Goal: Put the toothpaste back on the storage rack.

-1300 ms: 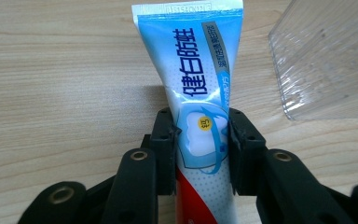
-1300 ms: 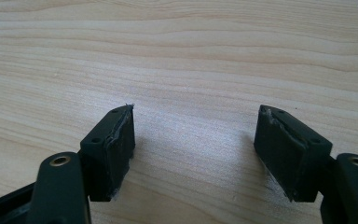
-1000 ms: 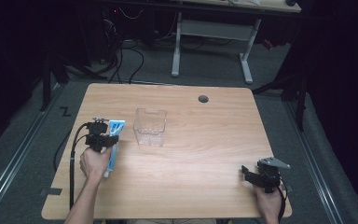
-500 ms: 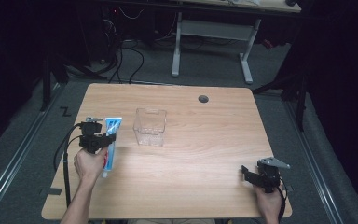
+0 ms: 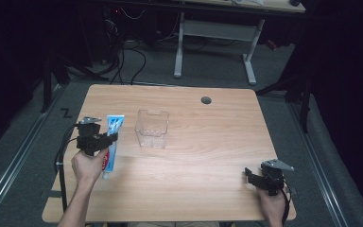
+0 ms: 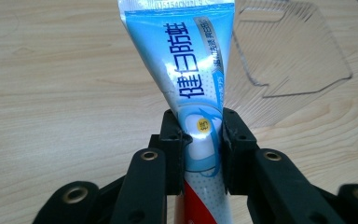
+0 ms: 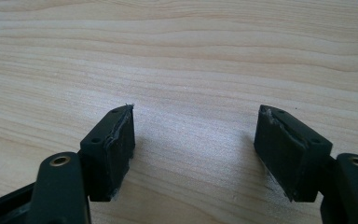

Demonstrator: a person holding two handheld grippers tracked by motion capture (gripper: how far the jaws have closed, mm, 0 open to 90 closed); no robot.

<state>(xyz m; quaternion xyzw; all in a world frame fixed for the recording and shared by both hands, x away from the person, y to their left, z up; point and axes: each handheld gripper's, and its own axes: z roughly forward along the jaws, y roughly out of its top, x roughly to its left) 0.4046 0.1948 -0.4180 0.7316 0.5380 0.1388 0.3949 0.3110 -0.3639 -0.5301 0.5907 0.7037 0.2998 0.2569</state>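
A blue and white toothpaste tube point(image 5: 113, 142) with a red lower end is clamped across its middle by my left gripper point(image 5: 105, 140) at the table's left side. In the left gripper view both black pads press the tube point(image 6: 196, 84), whose flat crimped end points away toward a clear plastic box point(image 6: 289, 51). That empty box point(image 5: 151, 128) stands just right of the tube in the high view. My right gripper point(image 5: 255, 178) rests near the table's front right corner, jaws open point(image 7: 195, 149) over bare wood with nothing between them.
The wooden table point(image 5: 208, 156) has a round cable hole point(image 5: 206, 100) at the back. A cable trails from the left gripper off the front left edge. Dark floor, cables and a white desk frame point(image 5: 215, 42) lie beyond the table.
My left gripper has lifted the toothpaste tube off the table and shifted a little to the left. The right gripper has stayed put.
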